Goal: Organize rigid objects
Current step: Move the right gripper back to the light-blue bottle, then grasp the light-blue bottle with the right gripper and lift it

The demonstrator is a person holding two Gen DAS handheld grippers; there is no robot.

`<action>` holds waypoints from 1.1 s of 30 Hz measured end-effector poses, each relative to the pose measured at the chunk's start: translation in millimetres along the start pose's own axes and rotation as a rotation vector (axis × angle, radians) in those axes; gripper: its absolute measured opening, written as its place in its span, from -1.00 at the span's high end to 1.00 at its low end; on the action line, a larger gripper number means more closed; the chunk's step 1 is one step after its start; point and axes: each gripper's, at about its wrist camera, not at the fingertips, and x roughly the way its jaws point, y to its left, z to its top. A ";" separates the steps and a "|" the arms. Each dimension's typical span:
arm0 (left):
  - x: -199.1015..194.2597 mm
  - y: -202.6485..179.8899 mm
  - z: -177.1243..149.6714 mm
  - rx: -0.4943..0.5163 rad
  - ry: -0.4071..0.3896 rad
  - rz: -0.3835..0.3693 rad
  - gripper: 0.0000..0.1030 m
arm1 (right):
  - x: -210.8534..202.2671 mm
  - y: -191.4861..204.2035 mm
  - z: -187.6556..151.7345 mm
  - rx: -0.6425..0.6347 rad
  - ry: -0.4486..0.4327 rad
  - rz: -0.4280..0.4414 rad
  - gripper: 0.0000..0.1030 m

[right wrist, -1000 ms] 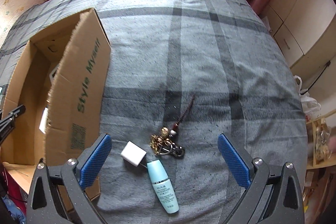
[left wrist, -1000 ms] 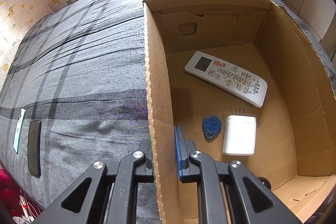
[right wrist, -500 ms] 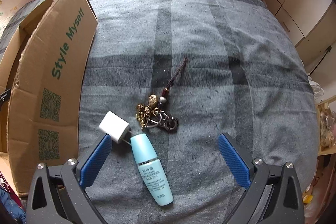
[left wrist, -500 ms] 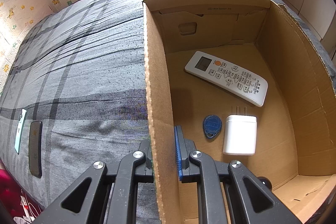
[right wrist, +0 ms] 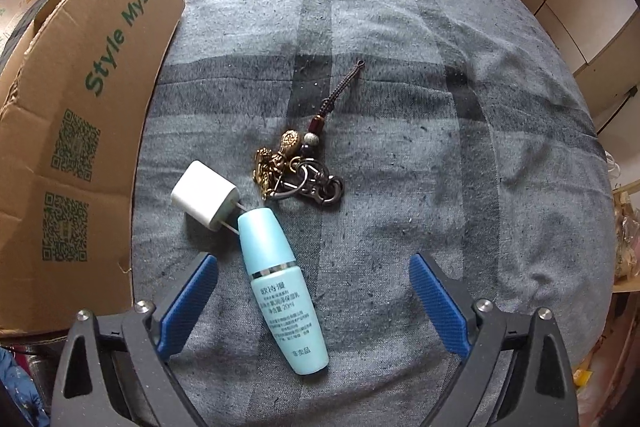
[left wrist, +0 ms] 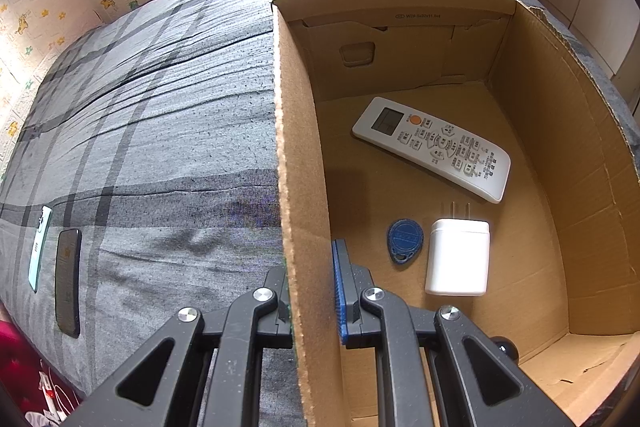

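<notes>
Clamped on the near side wall of the cardboard box (left wrist: 298,187), the left gripper (left wrist: 310,291) has one finger outside against the plaid bedspread (left wrist: 160,131) and its blue pad inside — the jaws pinch the cardboard between them. On the box floor lie a white remote control (left wrist: 434,147), a blue key fob (left wrist: 404,241) and, just beside it, a white charger block (left wrist: 458,257). Two phones (left wrist: 66,279) rest far off on the bedspread's left edge.

From the right wrist, the right gripper (right wrist: 314,301) hangs over the bed with jaws wide, having just begun closing a little. A pale blue bottle (right wrist: 282,287) lies between the pads, touching neither. A small white plug adapter (right wrist: 206,201) sits at the bottle's cap end, and a keychain (right wrist: 298,173) with brass charms lies just beyond — the box stands to the left.
</notes>
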 end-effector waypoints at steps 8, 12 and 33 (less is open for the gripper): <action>-0.4 -1.0 -0.3 -0.002 -0.003 0.003 0.73 | 8.3 3.9 -12.0 -0.004 0.044 0.034 0.44; -0.5 -0.8 -0.2 -0.003 -0.002 0.001 0.73 | 1.6 6.7 -14.6 -0.032 0.023 0.024 0.47; 1.0 2.2 -0.7 -0.006 -0.002 -0.007 0.73 | -54.8 16.5 12.9 -0.060 -0.069 0.018 0.47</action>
